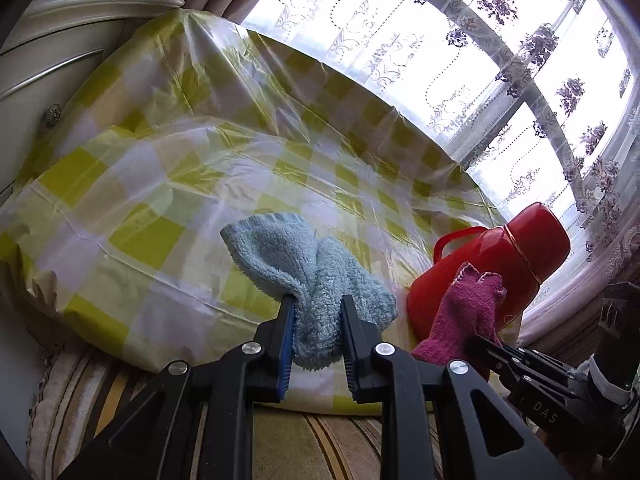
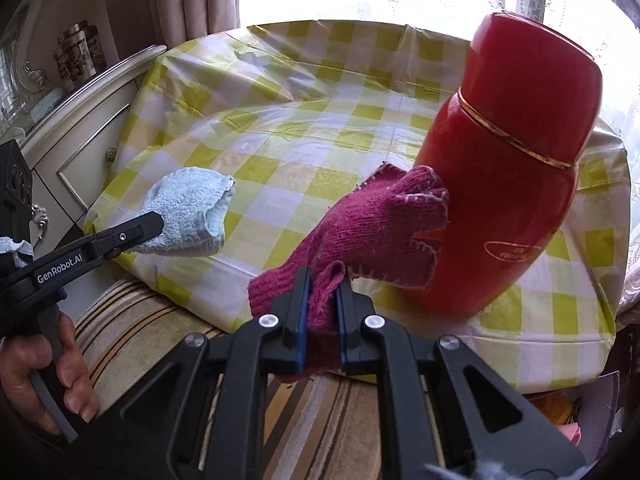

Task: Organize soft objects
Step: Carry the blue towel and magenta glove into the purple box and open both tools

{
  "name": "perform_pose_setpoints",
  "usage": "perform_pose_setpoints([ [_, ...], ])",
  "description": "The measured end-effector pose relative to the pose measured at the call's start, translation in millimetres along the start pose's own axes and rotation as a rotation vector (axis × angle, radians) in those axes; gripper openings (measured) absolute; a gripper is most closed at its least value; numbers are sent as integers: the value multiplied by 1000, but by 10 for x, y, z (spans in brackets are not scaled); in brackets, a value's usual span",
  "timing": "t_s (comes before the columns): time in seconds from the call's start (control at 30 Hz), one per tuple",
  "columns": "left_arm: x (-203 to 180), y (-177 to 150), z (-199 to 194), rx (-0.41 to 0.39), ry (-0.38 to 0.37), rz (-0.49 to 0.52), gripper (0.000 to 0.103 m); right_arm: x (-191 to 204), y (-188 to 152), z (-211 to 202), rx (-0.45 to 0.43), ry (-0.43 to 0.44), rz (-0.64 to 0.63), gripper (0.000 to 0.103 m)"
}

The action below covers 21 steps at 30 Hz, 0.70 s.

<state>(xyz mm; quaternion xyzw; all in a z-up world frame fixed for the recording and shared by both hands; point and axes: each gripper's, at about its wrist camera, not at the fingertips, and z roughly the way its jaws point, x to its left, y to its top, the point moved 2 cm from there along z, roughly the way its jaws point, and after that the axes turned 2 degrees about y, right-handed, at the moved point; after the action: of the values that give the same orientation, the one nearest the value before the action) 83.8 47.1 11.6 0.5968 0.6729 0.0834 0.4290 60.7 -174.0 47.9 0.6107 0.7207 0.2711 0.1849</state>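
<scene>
Window glare (image 1: 420, 40) washes out everything past the lace curtain, upper right of the left view. Lettering on flask (image 2: 504, 168) too small to read. Jars (image 2: 78, 56), upper left of right view, blurred. Lower end of blue sock (image 1: 296, 268) hidden between pads of left gripper (image 1: 318, 308), clamped on it at lower centre; far end hangs above the tablecloth (image 1: 168, 168). Red glove (image 2: 372, 224) pinched likewise by right gripper (image 2: 323, 280), lower centre, fingers overlapping the flask in the frame; contact unclear. Round table under wrinkled yellow-checked plastic; striped cushion (image 2: 132, 312) below its near edge; white cabinet (image 1: 48, 64) at left. Shown only by right view: hand (image 2: 44, 376) at lower left, and whole flask, upright; left view cuts its base behind the glove.
</scene>
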Motion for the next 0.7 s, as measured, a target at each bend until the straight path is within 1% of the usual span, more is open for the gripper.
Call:
perform_pose_setpoints([
  [0.13, -286, -133, -4, 26, -38, 50, 22, -248, -180, -198, 5, -49, 38, 14],
  [0.23, -538, -254, 8, 51, -80, 90, 22, -441, -309, -343, 5, -102, 67, 14],
  [0.4, -996, -497, 34, 94, -149, 171, 22, -769, -514, -566, 4, -152, 127, 14],
  [0.7, -1612, -819, 101, 177, -246, 262, 22, -1307, -883, -951, 1, -277, 233, 14],
])
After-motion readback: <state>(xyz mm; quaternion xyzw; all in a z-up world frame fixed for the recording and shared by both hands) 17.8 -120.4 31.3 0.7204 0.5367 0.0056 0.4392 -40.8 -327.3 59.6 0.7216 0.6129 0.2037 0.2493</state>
